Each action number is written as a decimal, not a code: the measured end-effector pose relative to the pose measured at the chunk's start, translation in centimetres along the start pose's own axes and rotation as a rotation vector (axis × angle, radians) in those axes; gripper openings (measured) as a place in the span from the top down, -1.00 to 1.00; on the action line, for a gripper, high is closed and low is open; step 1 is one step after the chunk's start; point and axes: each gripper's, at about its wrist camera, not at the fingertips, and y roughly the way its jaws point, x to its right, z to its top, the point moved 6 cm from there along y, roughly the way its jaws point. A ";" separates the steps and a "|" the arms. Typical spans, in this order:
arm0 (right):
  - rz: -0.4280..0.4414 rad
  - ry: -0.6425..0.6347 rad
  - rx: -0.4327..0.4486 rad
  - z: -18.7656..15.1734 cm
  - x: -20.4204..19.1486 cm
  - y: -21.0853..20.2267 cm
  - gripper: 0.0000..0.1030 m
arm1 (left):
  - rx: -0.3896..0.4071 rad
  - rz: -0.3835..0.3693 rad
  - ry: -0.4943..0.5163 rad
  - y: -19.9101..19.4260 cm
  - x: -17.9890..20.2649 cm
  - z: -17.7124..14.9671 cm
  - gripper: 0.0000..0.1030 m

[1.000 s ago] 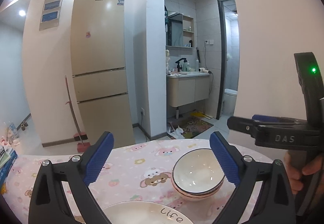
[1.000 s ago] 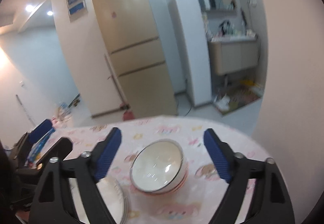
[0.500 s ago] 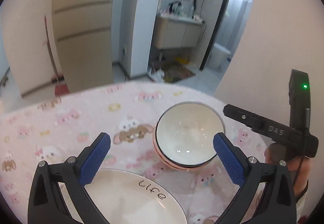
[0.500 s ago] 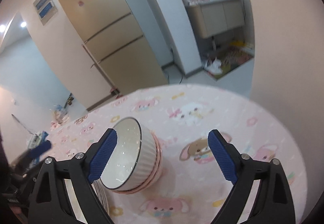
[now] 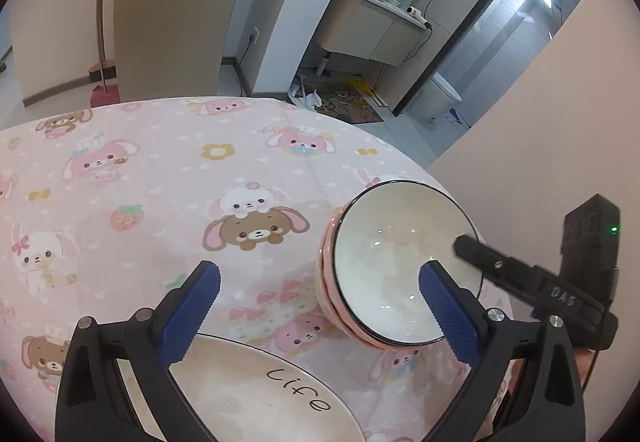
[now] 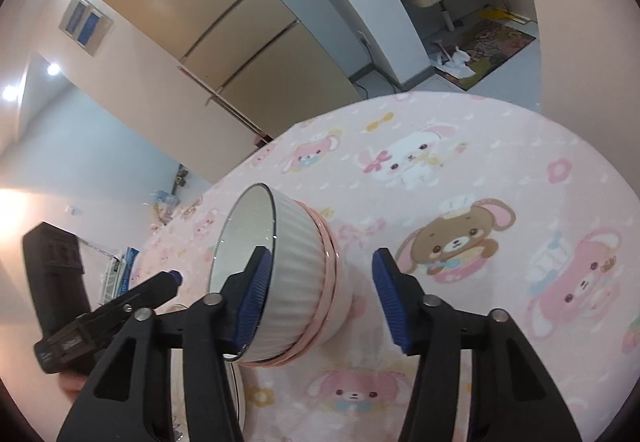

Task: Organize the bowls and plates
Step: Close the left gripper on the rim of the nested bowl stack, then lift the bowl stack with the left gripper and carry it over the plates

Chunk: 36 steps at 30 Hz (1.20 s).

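A stack of bowls [image 5: 384, 270], white ribbed on top and pink below, stands on the pink cartoon tablecloth [image 5: 160, 182]. It also shows in the right wrist view [image 6: 288, 274]. My right gripper [image 6: 320, 294] is open and straddles the stack's rim side: the left pad lies over the top bowl's rim, the right pad is clear of it. My left gripper [image 5: 320, 306] is open above a white plate [image 5: 256, 390] lettered "life". The right gripper also shows in the left wrist view [image 5: 532, 282], beside the bowls.
The round table ends close behind the bowls, with a beige wall [image 5: 540, 122] on the right. Beyond the table are a fridge [image 5: 176, 2], a pillar and a bathroom doorway. The plate's edge [image 6: 236, 394] lies just left of the bowls.
Both grippers have tilted down and come closer to the table. My right gripper has moved in around the bowl stack and its jaws have narrowed. My left gripper has lowered over the plate.
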 end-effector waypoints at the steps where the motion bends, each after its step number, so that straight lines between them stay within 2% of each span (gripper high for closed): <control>1: 0.001 -0.012 0.020 0.2 -0.2 -0.3 0.12 | 0.001 0.003 0.005 -0.1 -0.1 0.1 -0.96; 3: 0.012 -0.053 0.042 0.4 -0.8 -0.7 0.13 | 0.008 0.000 0.012 -0.1 -0.1 0.2 -0.96; 9: -0.018 -0.021 -0.052 0.0 0.8 1.4 -0.03 | 0.007 -0.036 0.023 0.3 0.7 0.4 -0.96; 14: 0.111 0.065 -0.101 -0.6 1.3 2.3 -0.03 | -0.035 -0.056 0.009 1.6 0.7 0.3 -0.96; 18: 0.112 0.073 -0.157 -1.6 1.3 3.9 -0.03 | -0.106 -0.086 -0.041 3.6 0.3 0.3 -0.96; 19: 0.121 0.086 -0.169 -1.9 1.3 4.3 -0.03 | -0.123 -0.104 -0.058 4.2 0.2 0.3 -0.92; 21: 0.147 0.114 -0.195 -2.4 1.3 4.8 -0.05 | -0.164 -0.142 -0.087 5.2 0.1 0.4 -0.57; 23: 0.159 0.142 -0.199 -2.4 1.7 5.0 -0.05 | -0.200 -0.160 -0.121 6.2 -0.2 0.2 -0.37; 28: 0.165 0.178 -0.209 -2.6 2.3 5.5 -0.07 | -0.232 -0.152 -0.123 7.7 -0.3 -0.2 0.06; 29: 0.174 0.190 -0.220 -2.8 2.4 5.7 0.01 | -0.235 -0.155 -0.128 7.9 -0.2 -0.2 0.17; 31: 0.199 0.230 -0.222 -2.9 2.8 5.9 -0.01 | -0.239 -0.135 -0.123 8.3 -0.1 -0.3 0.22; 35: 0.207 0.245 -0.221 -3.2 2.9 6.0 0.02 | -0.255 -0.145 -0.118 8.8 0.0 -0.2 0.20; 36: 0.208 0.248 -0.220 -3.3 2.9 5.9 0.03 | -0.284 -0.162 -0.099 9.2 0.2 -0.3 0.07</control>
